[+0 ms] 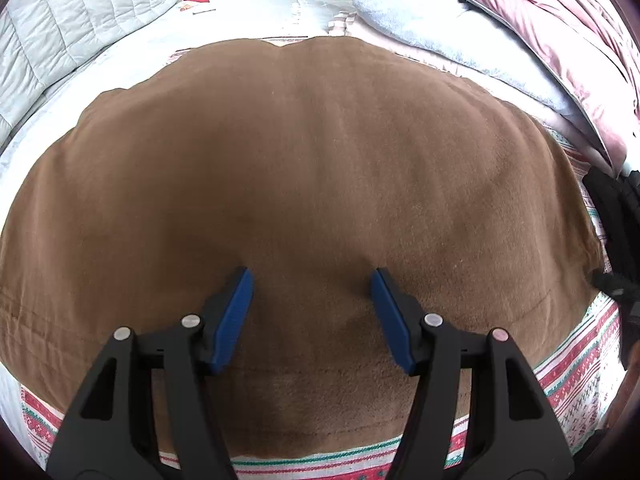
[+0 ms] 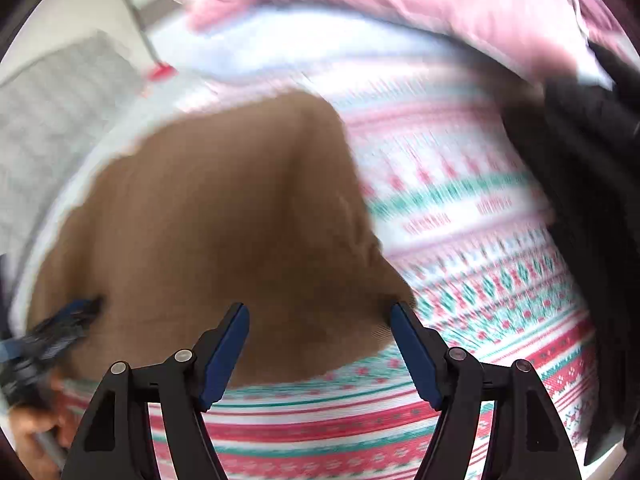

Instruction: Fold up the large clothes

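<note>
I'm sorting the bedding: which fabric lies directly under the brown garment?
The red-and-green patterned blanket; its stripes show around the brown garment. The pink duvet is bunched beyond it.

Right wrist view motion-blurred throughout.

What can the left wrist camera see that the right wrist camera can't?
Only the left wrist view: the whole far edge of the brown cloth and the left gripper close up, jaws open.

Only the right wrist view: the right gripper, jaws open, a hand at the lower left, and much more of the patterned blanket.

Both: brown cloth, patterned blanket, pink bedding, grey quilt.
</note>
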Motion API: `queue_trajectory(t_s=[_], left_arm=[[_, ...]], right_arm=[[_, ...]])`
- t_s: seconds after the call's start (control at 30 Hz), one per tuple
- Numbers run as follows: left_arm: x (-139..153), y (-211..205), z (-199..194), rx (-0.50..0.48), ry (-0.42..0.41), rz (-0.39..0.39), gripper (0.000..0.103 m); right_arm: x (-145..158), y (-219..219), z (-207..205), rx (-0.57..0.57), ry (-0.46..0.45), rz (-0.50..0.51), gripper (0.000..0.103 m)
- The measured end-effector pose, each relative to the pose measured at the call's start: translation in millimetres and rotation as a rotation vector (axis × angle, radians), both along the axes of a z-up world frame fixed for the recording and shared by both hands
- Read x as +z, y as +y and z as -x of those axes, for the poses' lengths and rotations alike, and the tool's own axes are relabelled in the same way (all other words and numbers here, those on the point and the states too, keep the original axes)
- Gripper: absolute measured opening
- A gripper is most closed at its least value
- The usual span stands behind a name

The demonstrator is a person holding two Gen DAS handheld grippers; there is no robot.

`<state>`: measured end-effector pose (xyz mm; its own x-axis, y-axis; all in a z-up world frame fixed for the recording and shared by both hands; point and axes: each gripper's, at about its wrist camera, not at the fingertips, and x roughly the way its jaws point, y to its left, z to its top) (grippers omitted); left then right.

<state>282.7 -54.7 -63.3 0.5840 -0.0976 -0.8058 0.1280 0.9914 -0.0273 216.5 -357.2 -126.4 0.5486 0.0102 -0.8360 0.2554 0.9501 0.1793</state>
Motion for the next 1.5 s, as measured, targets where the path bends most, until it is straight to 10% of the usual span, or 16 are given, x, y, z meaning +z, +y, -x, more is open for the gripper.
queue_trajectory(t_s=[0.23, 0.6, 0.8, 1.07, 1.5], left_arm=[[0.6, 0.7, -0.5, 0.002, -0.005, 0.008, 0.063], [30.5, -4.8, -2.0, -0.028, -0.059, -0.024, 0.063], [48.2, 1.6, -50.0, 0.014, -0.028, -0.029, 0.063], [12.3, -8.8, -138.0, 0.105, 0.144, -0.077, 0.065], [36.5, -16.0, -167.7, 0.132, 0.053, -0.147, 0.075]], right_arm=[[-23.2, -5.4, -20.2, -0.032, 0.12, -0.028, 0.074], [16.4, -19.3, 22.1, -0.143, -0.043, -0.091, 0.074], [5.9, -10.7, 11.9, -0.124, -0.002, -0.3, 0.075], [9.2, -11.2, 9.0, -0.096, -0.004, -0.293, 0.077], [1.3, -3.0, -11.1, -0.045, 0.019, -0.291, 0.084]])
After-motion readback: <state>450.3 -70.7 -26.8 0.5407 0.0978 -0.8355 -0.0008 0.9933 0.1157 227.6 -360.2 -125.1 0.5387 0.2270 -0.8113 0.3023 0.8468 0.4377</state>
